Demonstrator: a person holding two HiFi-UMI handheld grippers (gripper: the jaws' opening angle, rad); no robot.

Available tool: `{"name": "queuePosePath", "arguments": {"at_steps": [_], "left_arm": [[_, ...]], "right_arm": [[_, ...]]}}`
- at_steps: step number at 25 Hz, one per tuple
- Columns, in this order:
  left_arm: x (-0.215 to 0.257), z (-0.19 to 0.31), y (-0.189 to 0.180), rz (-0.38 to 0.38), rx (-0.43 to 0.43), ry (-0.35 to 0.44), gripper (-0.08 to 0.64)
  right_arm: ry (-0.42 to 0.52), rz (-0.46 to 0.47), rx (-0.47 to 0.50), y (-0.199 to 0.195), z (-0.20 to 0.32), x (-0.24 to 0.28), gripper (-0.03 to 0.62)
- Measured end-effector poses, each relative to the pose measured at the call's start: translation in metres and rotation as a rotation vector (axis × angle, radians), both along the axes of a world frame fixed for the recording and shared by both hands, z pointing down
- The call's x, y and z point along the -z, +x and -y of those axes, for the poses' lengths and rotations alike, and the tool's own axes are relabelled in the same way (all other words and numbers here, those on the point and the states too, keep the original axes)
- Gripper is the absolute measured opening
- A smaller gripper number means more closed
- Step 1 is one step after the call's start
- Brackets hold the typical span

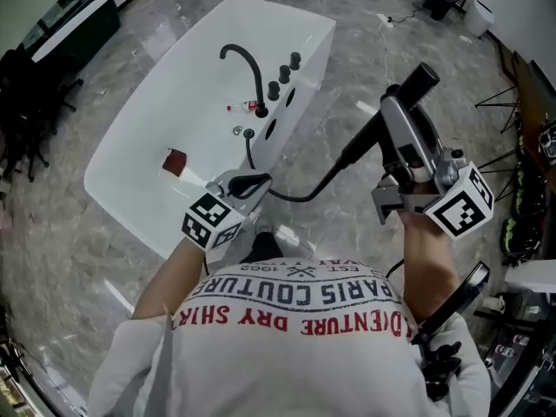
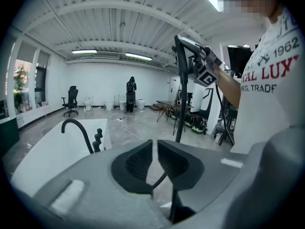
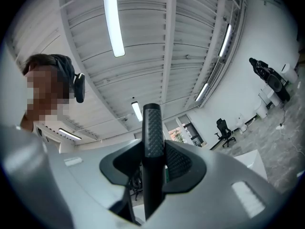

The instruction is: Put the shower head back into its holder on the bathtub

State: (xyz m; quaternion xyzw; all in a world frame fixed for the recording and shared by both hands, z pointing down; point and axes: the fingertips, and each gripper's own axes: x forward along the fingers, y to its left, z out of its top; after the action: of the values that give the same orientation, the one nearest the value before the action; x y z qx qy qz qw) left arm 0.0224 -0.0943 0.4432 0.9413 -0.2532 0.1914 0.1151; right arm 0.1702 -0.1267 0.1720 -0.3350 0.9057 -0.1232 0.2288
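Your right gripper's [image 3: 153, 163] fingers are clamped on the shower head [image 1: 417, 83], up right of the bathtub [image 1: 113, 159], left gripper's [image 2: 153, 163] fingers pinched shut by the hose [image 1: 304, 196] — swing it over the deck, feed slack back, seat it straight into the holder [image 1: 249, 133].

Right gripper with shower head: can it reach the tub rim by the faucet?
Likely yes. The right gripper, jaws shut on the shower head, is raised right of the bathtub, with open air toward the faucet. The left gripper pinches the hose, which may limit slack.
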Motion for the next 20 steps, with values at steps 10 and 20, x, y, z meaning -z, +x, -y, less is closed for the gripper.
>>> {"name": "queuePosePath", "arguments": {"at_steps": [10,20], "left_arm": [[-0.102,0.027,0.031,0.15,-0.213,0.019,0.172],[-0.199,0.004,0.084,0.252,-0.442,-0.082,0.184]], "right_arm": [[0.006,0.007,0.031,-0.033,0.047,0.013,0.143],[-0.024,-0.011,-0.05,-0.014,0.042,0.01,0.143]]}}
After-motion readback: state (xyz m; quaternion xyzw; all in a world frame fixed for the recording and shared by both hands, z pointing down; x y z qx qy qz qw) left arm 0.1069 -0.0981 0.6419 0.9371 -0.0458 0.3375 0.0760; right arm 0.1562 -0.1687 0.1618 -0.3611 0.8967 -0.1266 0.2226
